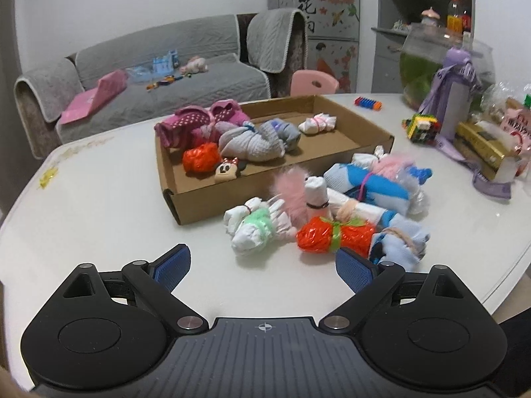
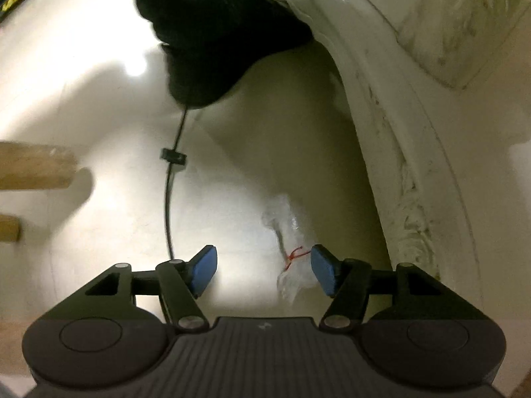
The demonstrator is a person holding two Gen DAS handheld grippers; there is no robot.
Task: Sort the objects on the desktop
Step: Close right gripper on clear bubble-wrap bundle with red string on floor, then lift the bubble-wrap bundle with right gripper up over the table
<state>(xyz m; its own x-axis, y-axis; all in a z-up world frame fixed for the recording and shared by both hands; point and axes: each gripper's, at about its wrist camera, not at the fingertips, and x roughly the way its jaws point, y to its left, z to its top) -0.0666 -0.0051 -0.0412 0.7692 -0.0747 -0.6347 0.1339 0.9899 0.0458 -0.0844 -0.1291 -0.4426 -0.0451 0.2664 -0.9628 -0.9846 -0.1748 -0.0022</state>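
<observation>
My left tool (image 1: 264, 267) released over worktop (image 1: 99, 205); right tool (image 2: 264, 270) released, clear bag (image 2: 292, 265) between pads. Fridge (image 1: 313, 0) reads 桃花.

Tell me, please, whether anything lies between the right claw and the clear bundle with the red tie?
Nothing visible does. The clear bundle already lies between the open fingers of the right claw, close to the right pad. The black cord hangs further left.
</observation>
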